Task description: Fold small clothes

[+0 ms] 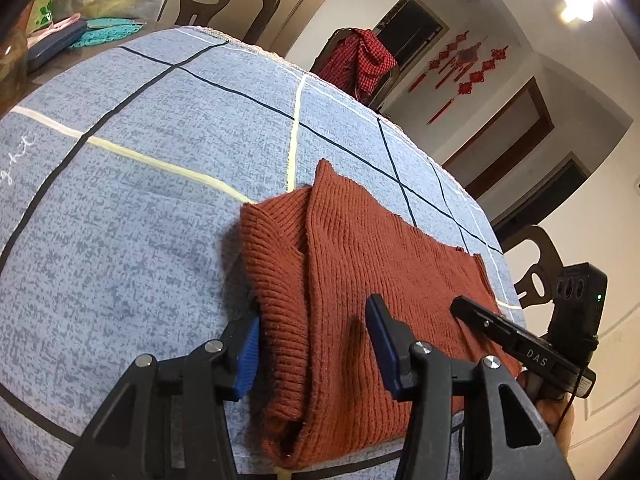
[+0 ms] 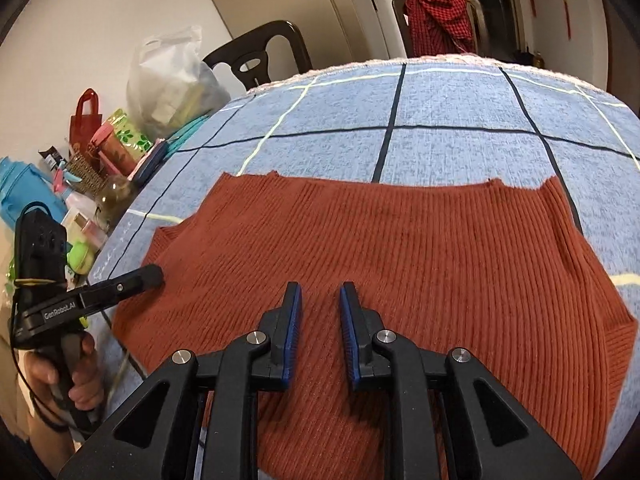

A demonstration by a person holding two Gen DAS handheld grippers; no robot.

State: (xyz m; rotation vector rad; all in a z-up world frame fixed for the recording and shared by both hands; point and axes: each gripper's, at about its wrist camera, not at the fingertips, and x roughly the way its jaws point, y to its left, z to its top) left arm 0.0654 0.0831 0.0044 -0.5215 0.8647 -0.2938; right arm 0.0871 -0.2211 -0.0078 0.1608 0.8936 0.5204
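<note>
While the rust-red knitted sweater [image 2: 384,256] lies spread flat on the blue checked tablecloth [image 1: 120,184], the left gripper [image 1: 316,344] hangs over its folded left edge with its blue pads apart, a thick ribbed fold lying between them, unpinched. The right gripper [image 2: 320,320] hovers above the near middle of the knit, jaws narrow, nothing caught between them (just bare ribbing below). A hand [image 2: 72,376] grips the left tool's handle at the table's left side. Beyond the cloth, a red checked garment [image 2: 438,16] drapes over a chair, and bags and bottles crowd the far left.
</note>
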